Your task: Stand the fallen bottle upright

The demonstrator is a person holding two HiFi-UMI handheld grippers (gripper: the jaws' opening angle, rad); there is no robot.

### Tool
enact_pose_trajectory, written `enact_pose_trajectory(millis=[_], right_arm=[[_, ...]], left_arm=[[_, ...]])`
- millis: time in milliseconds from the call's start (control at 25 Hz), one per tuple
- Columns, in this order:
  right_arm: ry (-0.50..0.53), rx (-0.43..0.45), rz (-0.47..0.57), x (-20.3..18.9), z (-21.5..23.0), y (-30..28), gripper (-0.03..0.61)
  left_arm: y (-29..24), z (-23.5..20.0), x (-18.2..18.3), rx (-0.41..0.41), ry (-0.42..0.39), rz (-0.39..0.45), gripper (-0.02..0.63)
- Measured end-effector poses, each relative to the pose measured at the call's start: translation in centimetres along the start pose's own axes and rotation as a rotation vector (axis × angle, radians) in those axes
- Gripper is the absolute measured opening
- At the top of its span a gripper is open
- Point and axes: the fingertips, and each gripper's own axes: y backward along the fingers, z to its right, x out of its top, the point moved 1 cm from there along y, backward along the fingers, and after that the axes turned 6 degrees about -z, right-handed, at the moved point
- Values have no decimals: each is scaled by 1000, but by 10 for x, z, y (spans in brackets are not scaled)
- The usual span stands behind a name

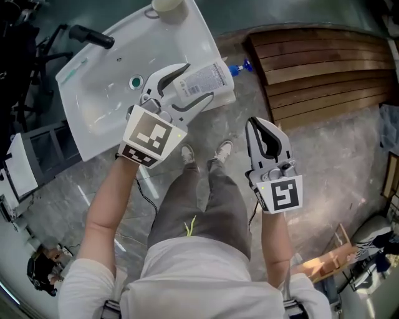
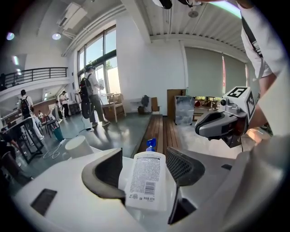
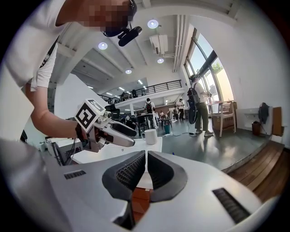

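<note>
Bottle (image 1: pixel 215 78) lying on table (image 1: pixel 103 93), left tool (image 1: pixel 198 81) astride, mug (image 1: pixel 168 6) beyond

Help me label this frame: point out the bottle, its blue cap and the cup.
bottle (image 2: pixel 144 177), left gripper view, on its label.
blue cap (image 2: pixel 152 144), left gripper view, on its top.
cup (image 3: pixel 150 136), right gripper view, on its side.

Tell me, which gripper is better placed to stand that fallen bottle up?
Left. The left gripper has its open jaws either side of the bottle lying on the white table. The right gripper is shut and hangs over the floor, away from the bottle.
</note>
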Motion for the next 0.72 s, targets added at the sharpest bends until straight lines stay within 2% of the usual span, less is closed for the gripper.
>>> enact_pose_trajectory(millis=[120, 360, 480, 720], right_arm=[[-1, 10, 6, -5, 4, -4, 41], [-23, 14, 40, -12, 20, -13, 41], [-40, 15, 15, -21, 28, -14, 41], [-59, 21, 3, -34, 39, -21, 41]], left_arm=[[-17, 1, -1, -22, -18, -26, 322], [-56, 11, -19, -95, -99, -195, 381], [-72, 11, -21, -114, -122, -256, 398], [-93, 18, -38, -211, -163, -409, 441]])
